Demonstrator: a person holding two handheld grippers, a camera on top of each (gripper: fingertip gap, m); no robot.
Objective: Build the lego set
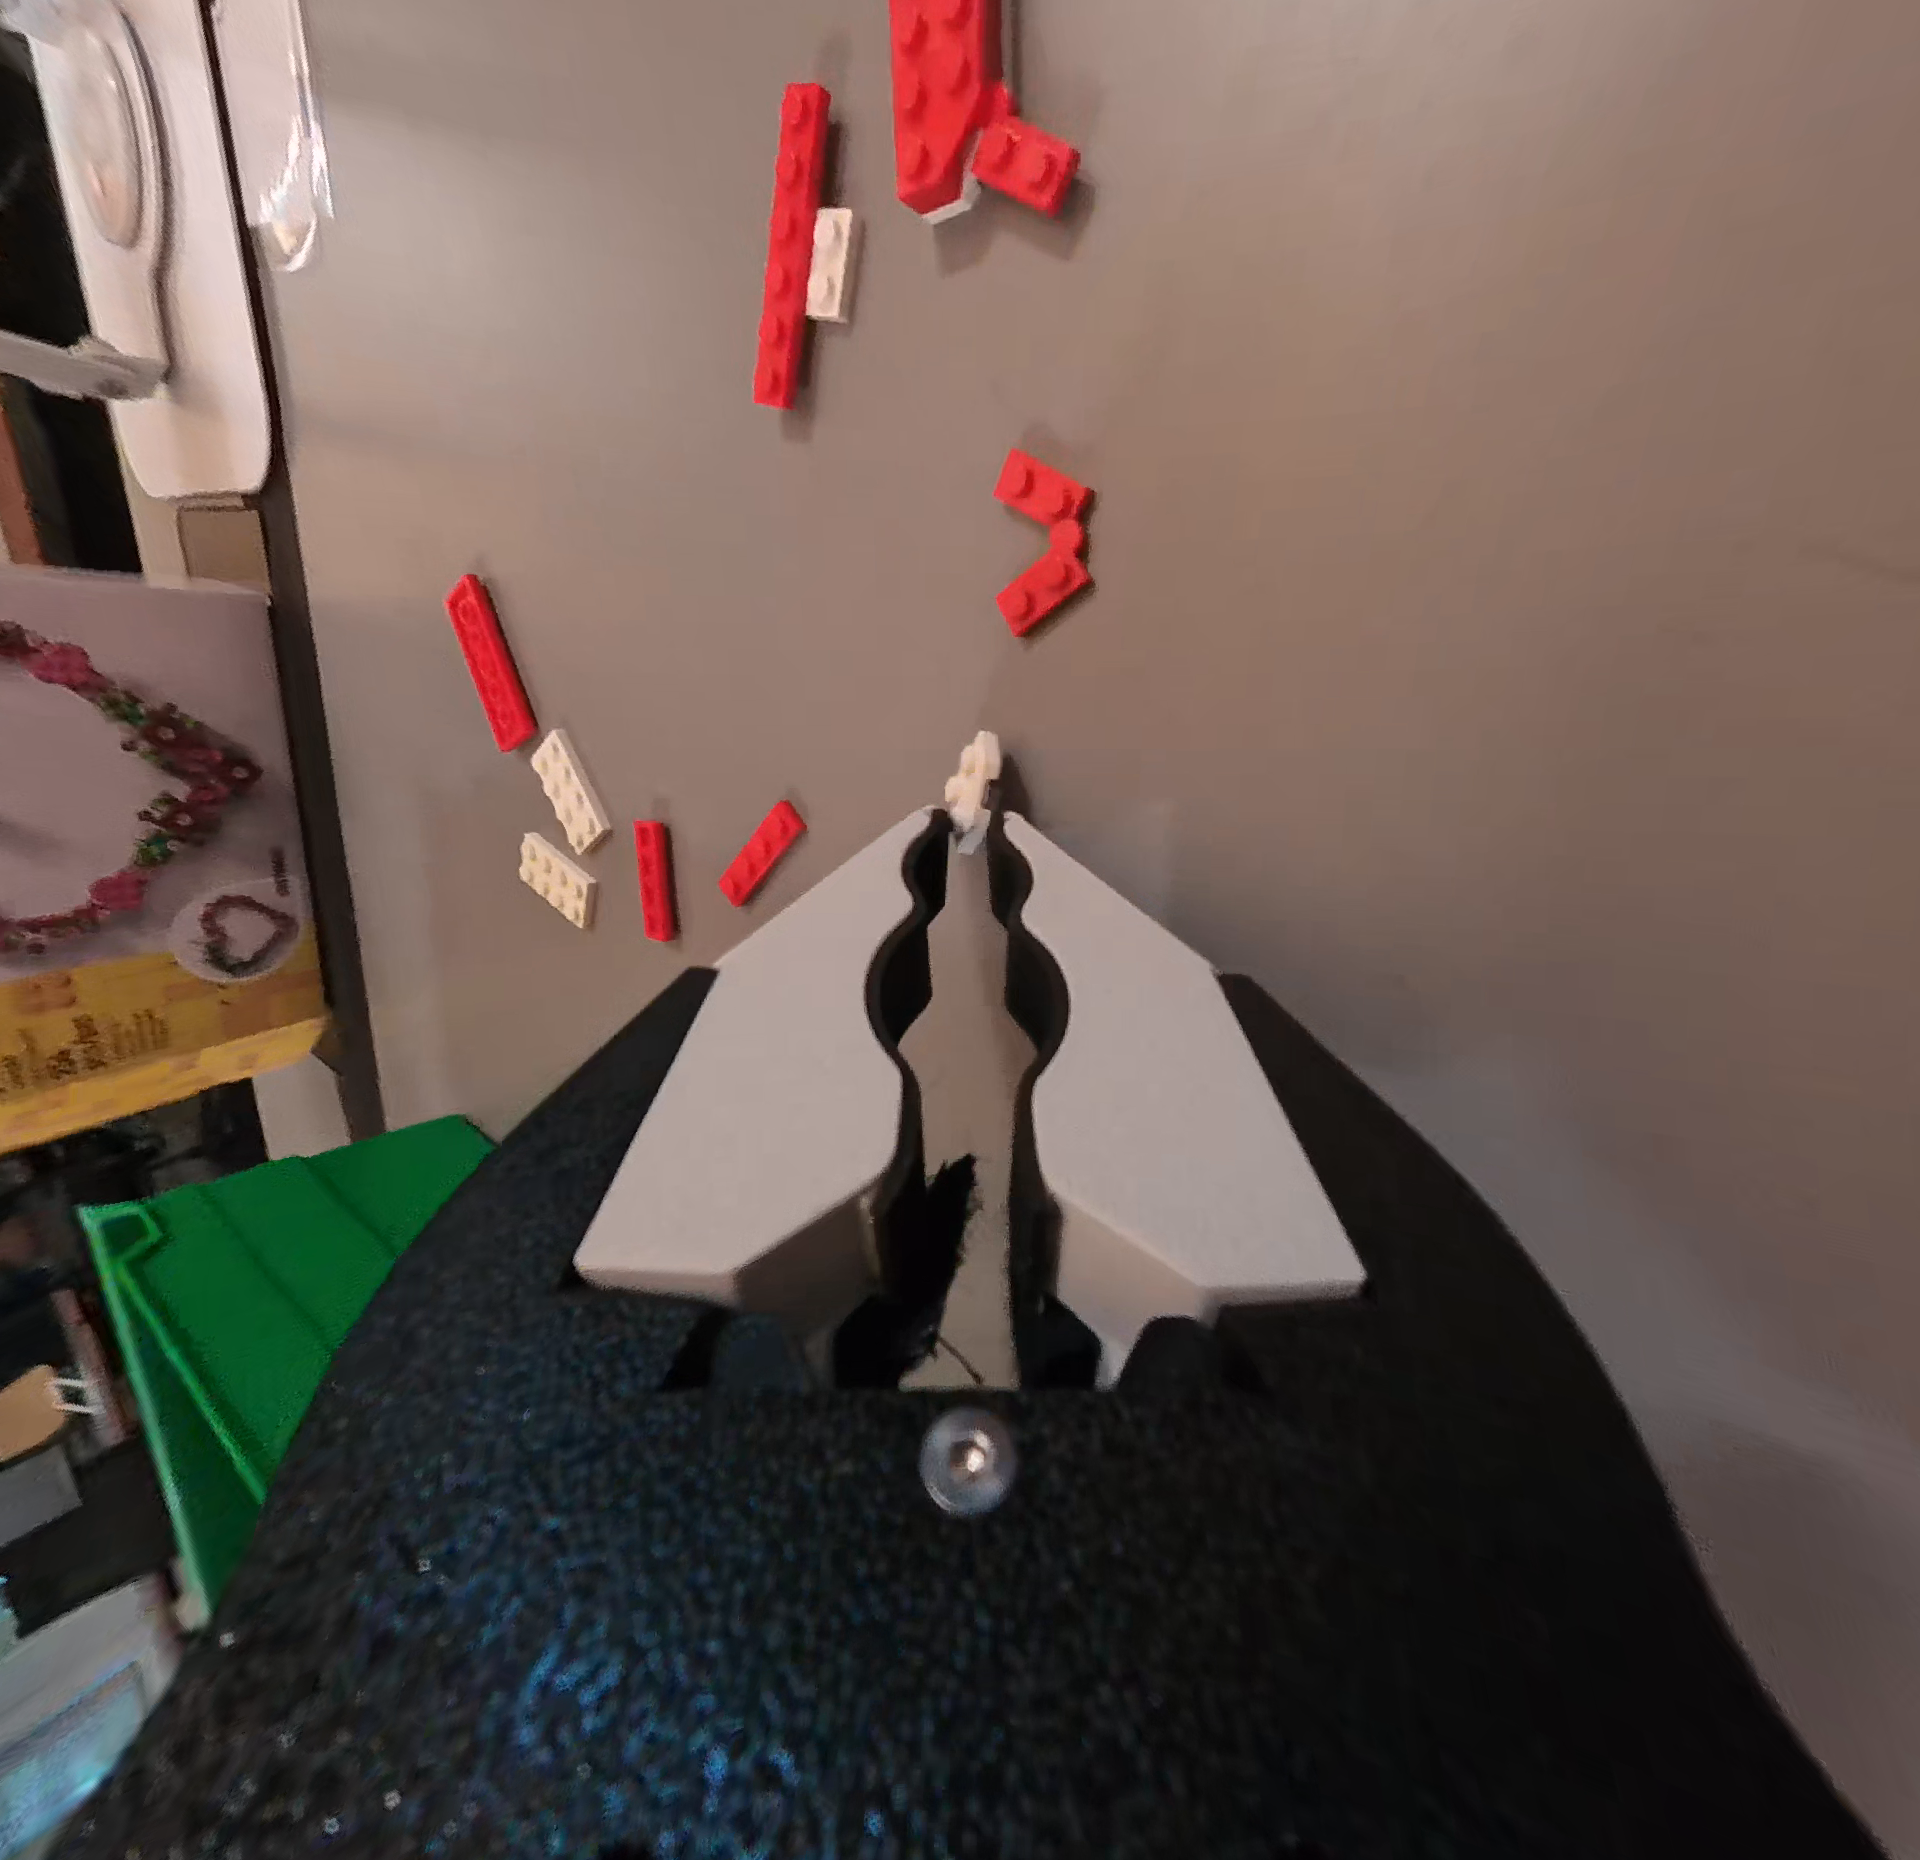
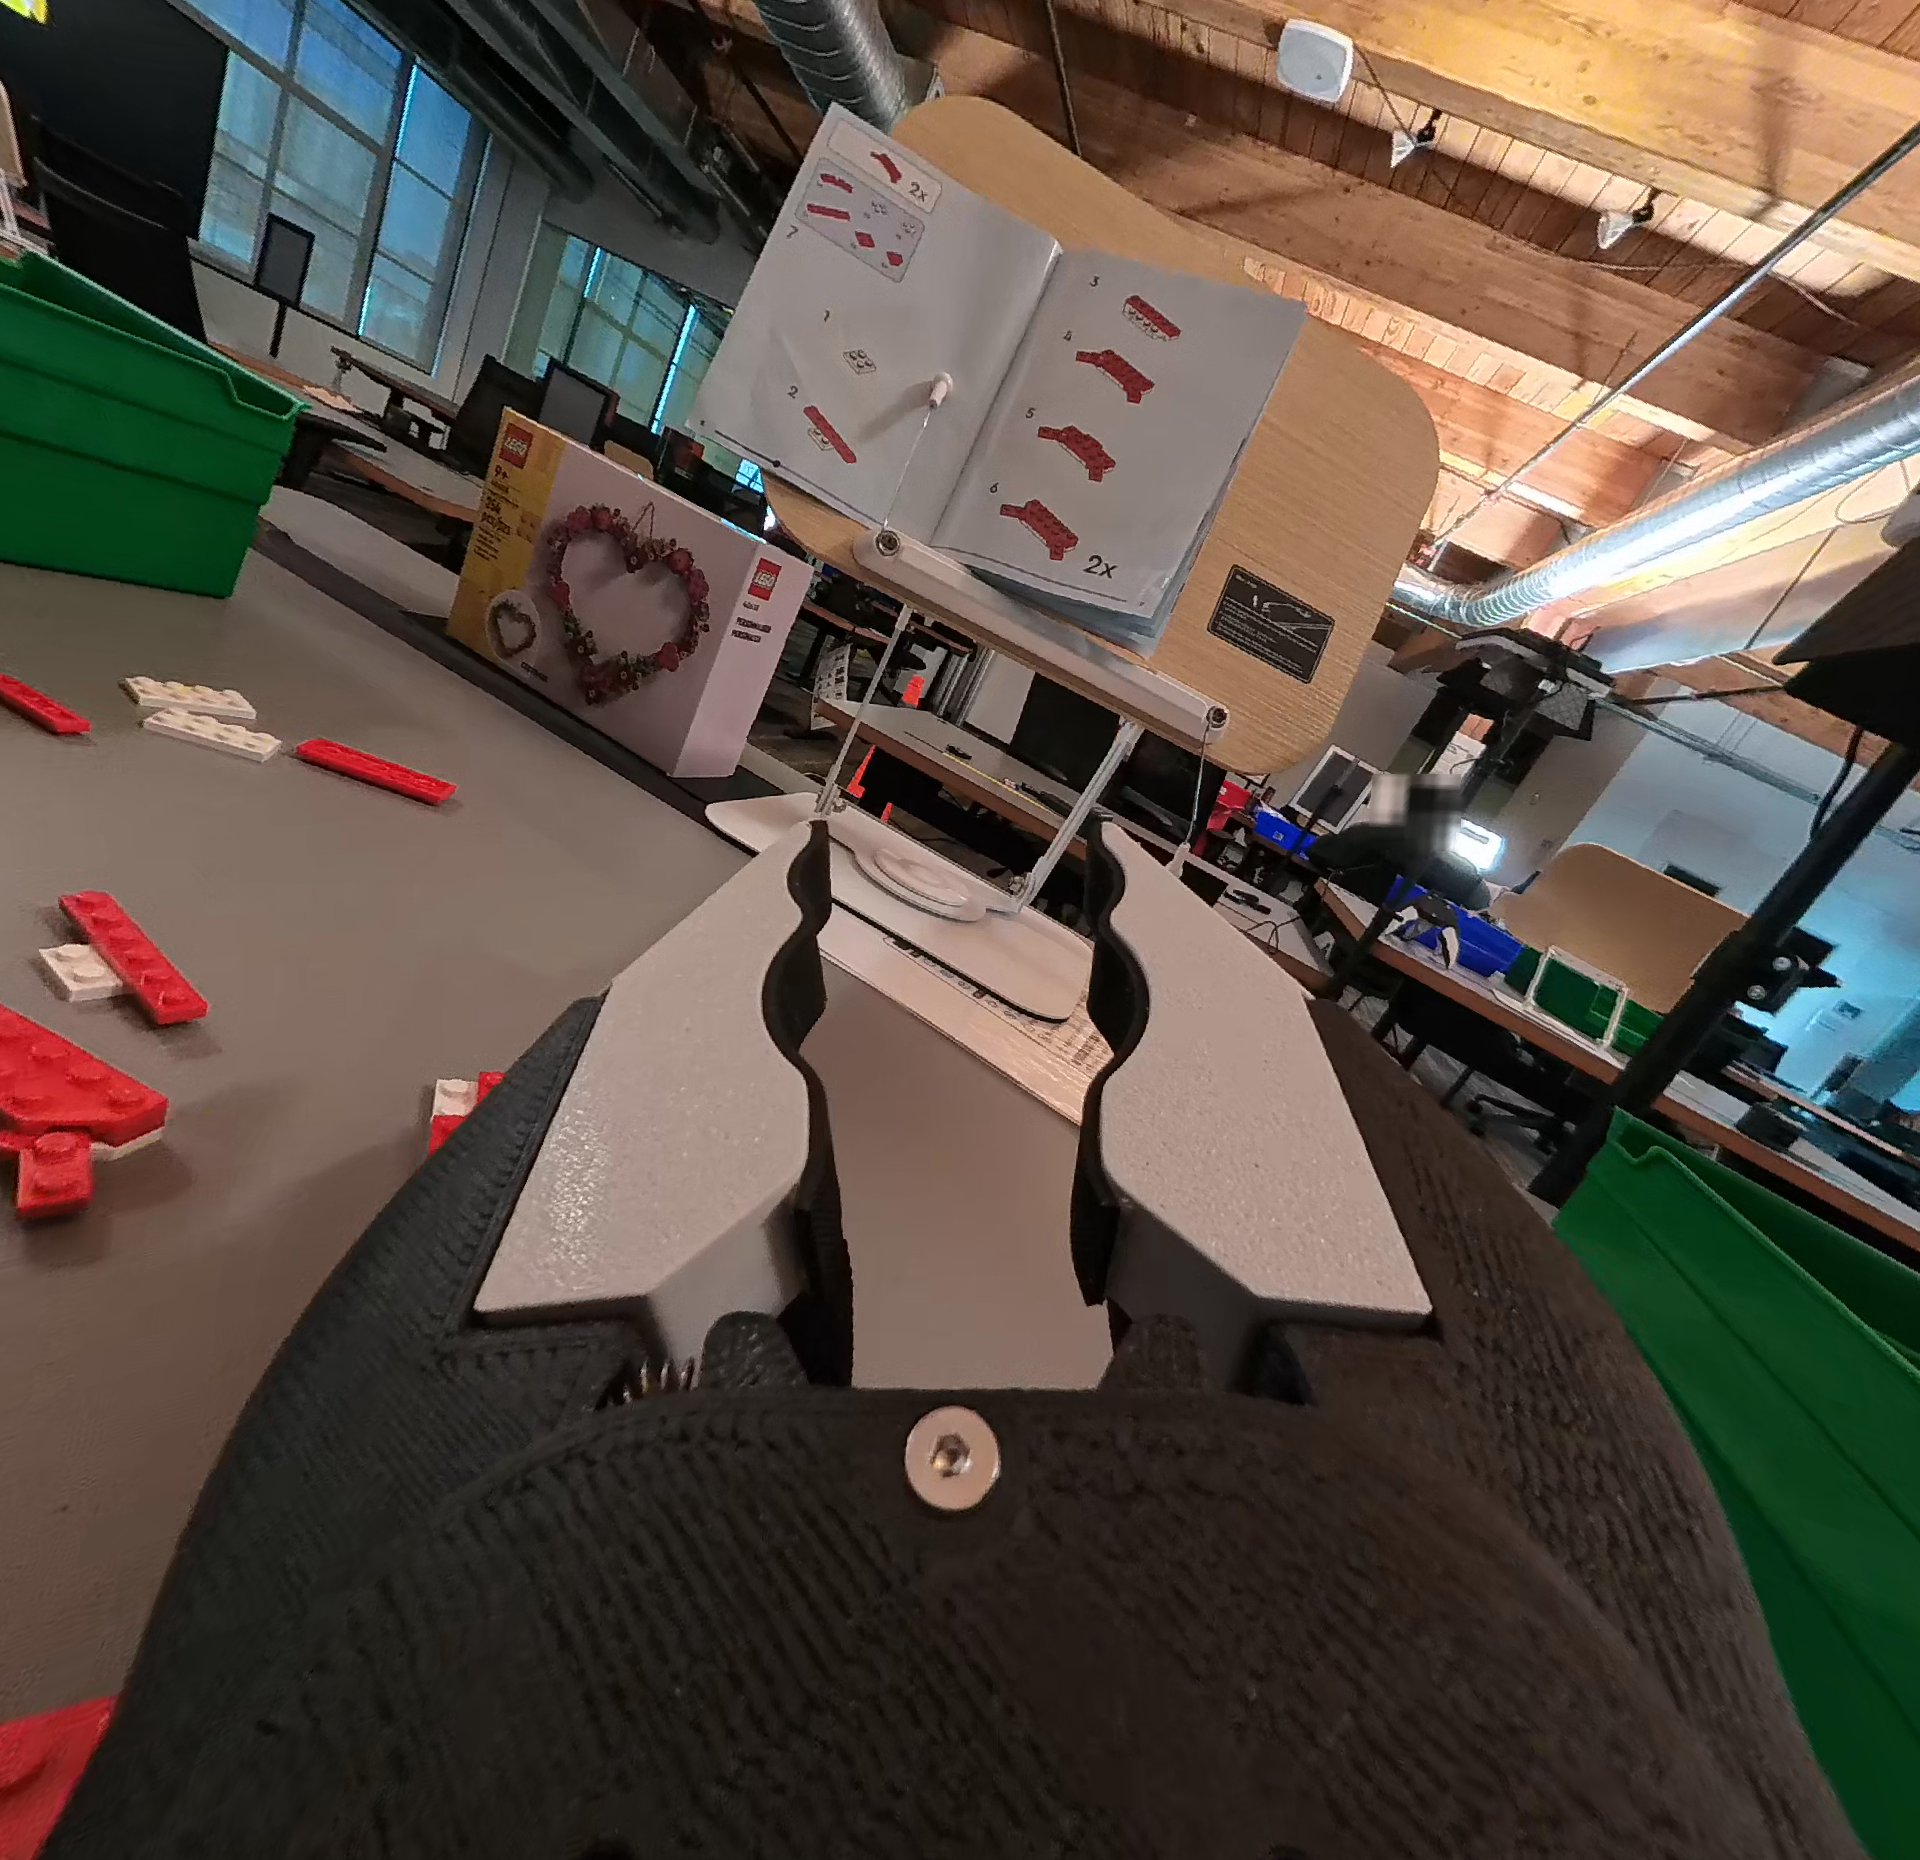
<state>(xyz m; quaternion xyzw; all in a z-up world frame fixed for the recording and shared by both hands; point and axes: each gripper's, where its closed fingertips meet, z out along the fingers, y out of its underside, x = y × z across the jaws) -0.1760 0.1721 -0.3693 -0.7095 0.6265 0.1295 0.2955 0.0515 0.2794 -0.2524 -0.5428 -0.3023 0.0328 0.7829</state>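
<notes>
Left wrist view, fingers [image 1: 971, 823] pinching small white plate [image 1: 975, 780], right fingers [image 2: 956, 865] wide apart, empty

Grey table mat [image 1: 1351, 563] strewn with red plates [image 1: 795, 241] and white plates [image 1: 569, 790]; left gripper [image 1: 971, 823] pale grey fingers, black speckled body, nipping a white piece [image 1: 975, 780]; green bin [image 2: 125, 428]; white box [image 2: 634, 605] with a pink-red floral heart; pale blue instruction booklet [image 2: 997, 376].
</notes>
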